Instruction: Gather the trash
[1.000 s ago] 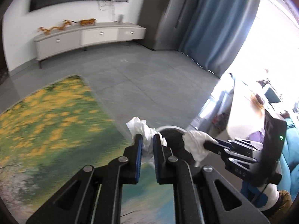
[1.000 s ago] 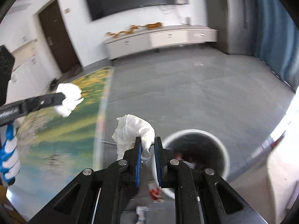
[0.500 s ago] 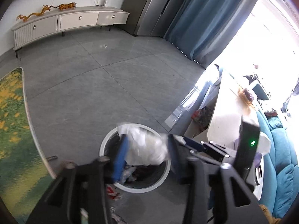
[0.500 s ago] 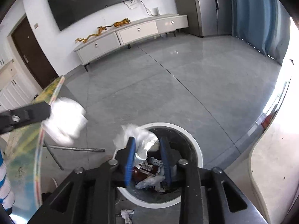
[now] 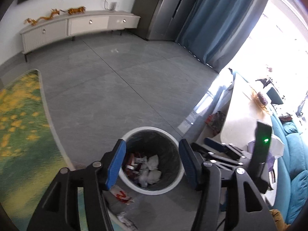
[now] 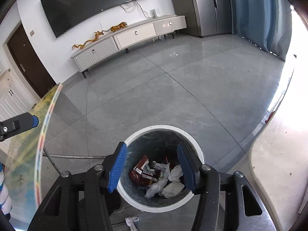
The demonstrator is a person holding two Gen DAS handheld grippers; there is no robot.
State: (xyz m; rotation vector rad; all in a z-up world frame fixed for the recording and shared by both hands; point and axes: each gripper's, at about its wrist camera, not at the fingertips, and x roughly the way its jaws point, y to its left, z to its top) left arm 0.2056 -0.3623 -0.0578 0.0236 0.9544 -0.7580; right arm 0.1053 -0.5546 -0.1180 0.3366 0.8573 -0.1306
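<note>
The trash (image 6: 169, 181) was a loose heap at the bottom of the bin (image 6: 200, 154): several crumpled white tissue wads (image 5: 152, 161) beside dark red snack wrappers (image 6: 142, 173) with white printed labels. The wads were rumpled lumps with no clear long axis; the wrappers lay tilted against one another, and which way they pointed could not be told. The bin was a round white-rimmed tub with a dark liner, standing upright on the grey tiled floor (image 5: 107, 88), its mouth facing up. The left claw (image 5: 152, 163) hung above the bin with its blue-padded fingers (image 5: 115, 165) spread wide and nothing between them; the right claw (image 6: 152, 167) was likewise released and empty, its fingers straddling the bin's opening. In the left wrist view the right claw (image 5: 221, 150) showed just beside the bin's rim. A red-and-white wrapper (image 5: 123, 194) and a scrap of paper (image 6: 131, 222) lay on the floor close outside the bin. The worktop (image 5: 23, 134), printed in yellow and green, sat to the left, its edge near the bin. A low white cabinet (image 6: 130, 36) stood along the far wall, well apart, with blue curtains (image 5: 217, 23) to the right.
</note>
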